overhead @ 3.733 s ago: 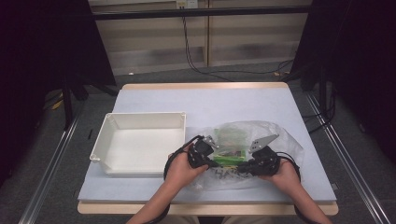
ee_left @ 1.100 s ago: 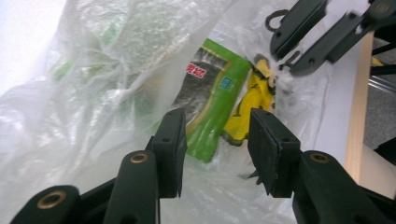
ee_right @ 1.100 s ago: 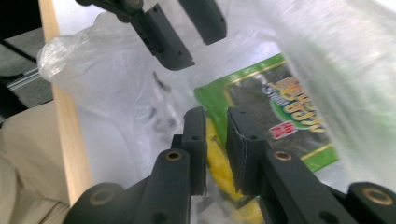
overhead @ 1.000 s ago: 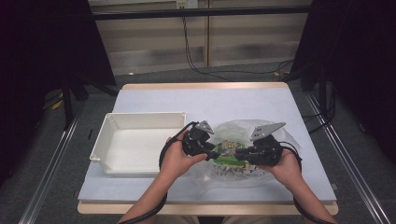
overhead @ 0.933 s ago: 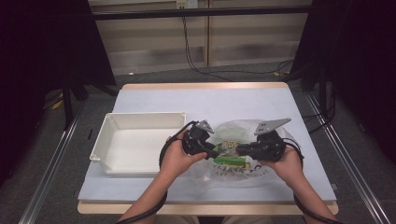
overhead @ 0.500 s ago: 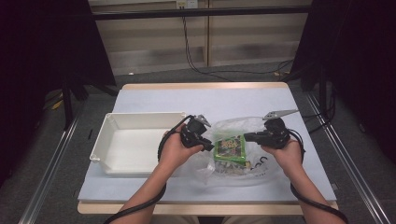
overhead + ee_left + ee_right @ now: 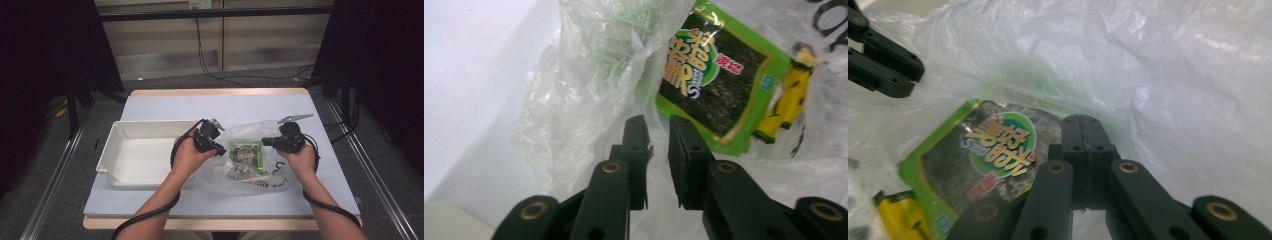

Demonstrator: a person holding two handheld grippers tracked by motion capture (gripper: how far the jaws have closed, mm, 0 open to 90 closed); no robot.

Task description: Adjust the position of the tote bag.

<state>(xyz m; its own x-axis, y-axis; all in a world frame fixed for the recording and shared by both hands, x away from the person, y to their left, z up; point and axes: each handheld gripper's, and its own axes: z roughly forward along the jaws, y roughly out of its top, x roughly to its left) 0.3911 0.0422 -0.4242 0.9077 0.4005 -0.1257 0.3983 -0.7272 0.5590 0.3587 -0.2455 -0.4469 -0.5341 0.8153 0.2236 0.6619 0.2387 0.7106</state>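
A clear plastic bag [image 7: 260, 181] lies on the table between my two grippers. A green seaweed snack packet [image 7: 246, 152] lies face up inside it, next to a yellow item [image 7: 791, 100]. My left gripper [image 7: 219, 148] is at the bag's left edge. In the left gripper view its jaws [image 7: 658, 125] stand nearly together with film [image 7: 574, 100] between them, just short of the packet [image 7: 719, 85]. My right gripper [image 7: 266, 142] is at the bag's right edge. Its jaws [image 7: 1082, 120] are shut on the film [image 7: 1173, 75], over the packet [image 7: 983, 150].
An empty white tray [image 7: 150, 123] sits to the left of the bag, its right wall close to my left hand. The pale table top [image 7: 225, 105] stretches bare behind the bag. The far and right edges border a dark floor with cables.
Both grippers have risen out of the bag and moved apart, stretching the film between them. The green packet tipped upright for a moment and now lies flat, face up.
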